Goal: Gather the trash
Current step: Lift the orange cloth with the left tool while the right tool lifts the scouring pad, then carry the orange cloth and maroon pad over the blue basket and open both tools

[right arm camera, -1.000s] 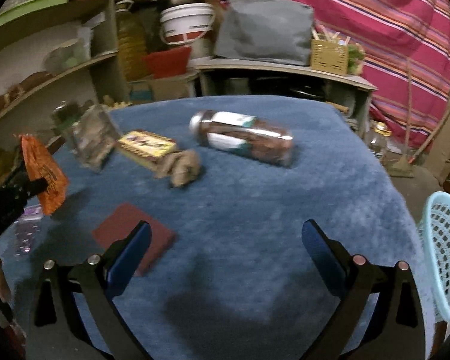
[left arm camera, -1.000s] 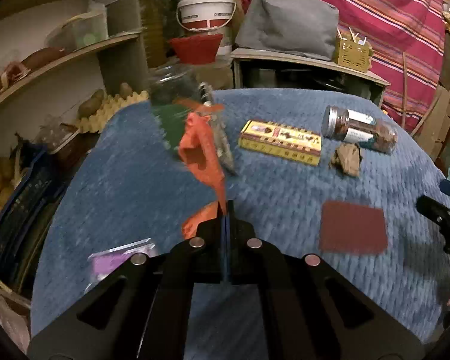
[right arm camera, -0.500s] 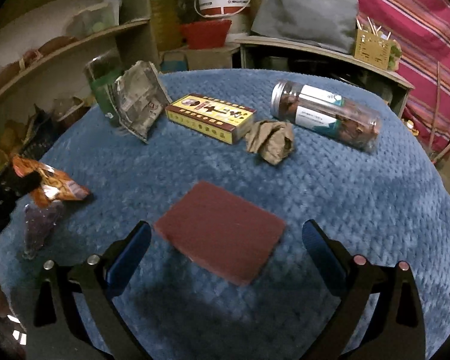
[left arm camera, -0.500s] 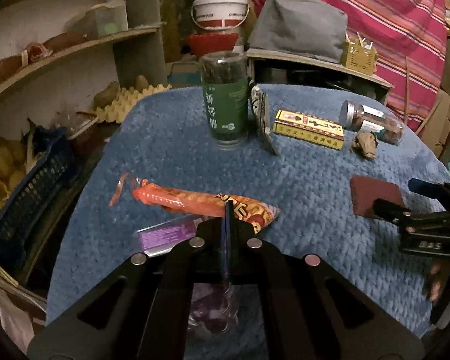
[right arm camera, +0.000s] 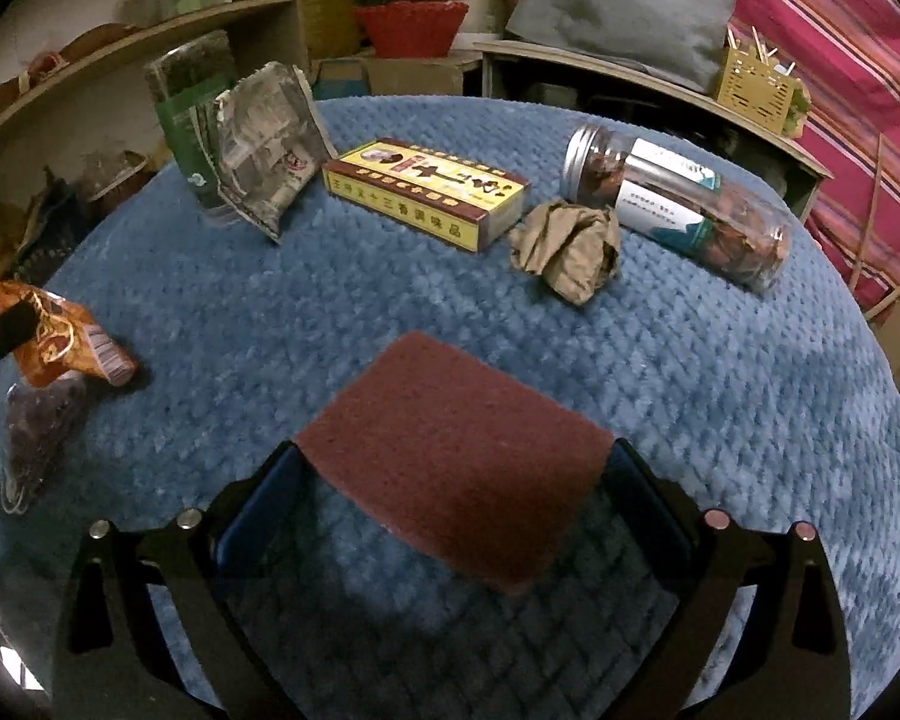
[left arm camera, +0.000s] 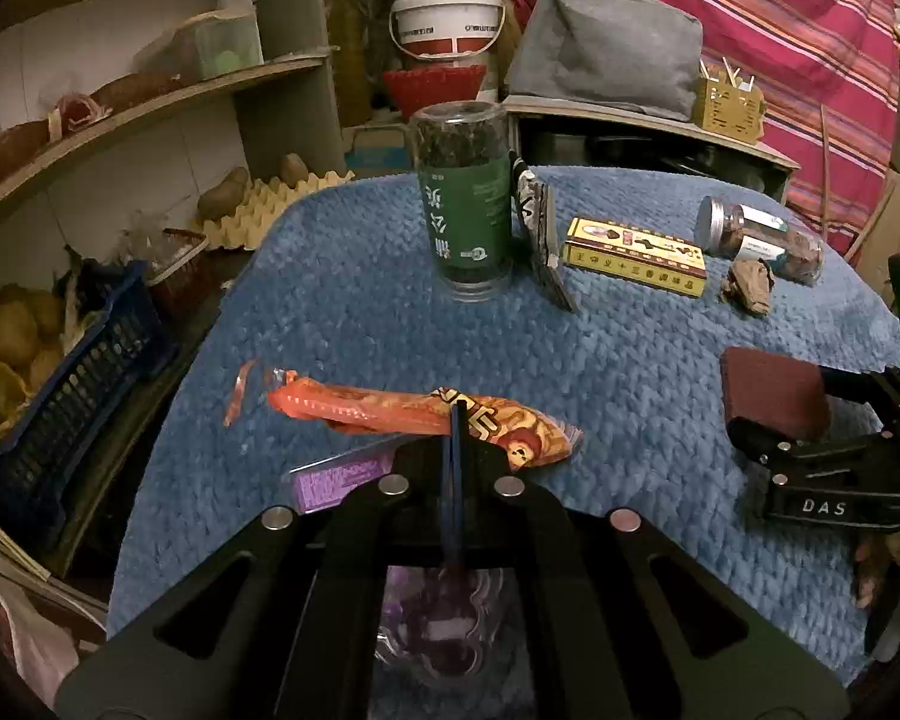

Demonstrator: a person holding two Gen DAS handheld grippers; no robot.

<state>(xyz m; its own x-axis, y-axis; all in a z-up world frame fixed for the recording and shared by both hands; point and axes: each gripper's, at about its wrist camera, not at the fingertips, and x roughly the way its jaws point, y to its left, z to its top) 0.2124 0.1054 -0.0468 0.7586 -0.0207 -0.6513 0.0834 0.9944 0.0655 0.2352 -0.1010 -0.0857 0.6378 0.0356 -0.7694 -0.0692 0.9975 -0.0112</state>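
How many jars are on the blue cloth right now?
2. A tall green-labelled jar stands upright at the far left, with a grey packet leaning on it. A clear jar with a metal lid lies on its side at the far right. None seems hidden.

The left wrist view looks forward and down from close above the near left part of the blue-covered desk [left arm camera: 390, 312], toward the shelves and the striped cloth behind. The right wrist view sits low over the desk's middle, aimed the same way. Both share the yellow box [left arm camera: 636, 257] [right arm camera: 426, 192], the crumpled paper [left arm camera: 748, 285] [right arm camera: 567, 252] and the lying jar [left arm camera: 759, 238] [right arm camera: 678, 204].
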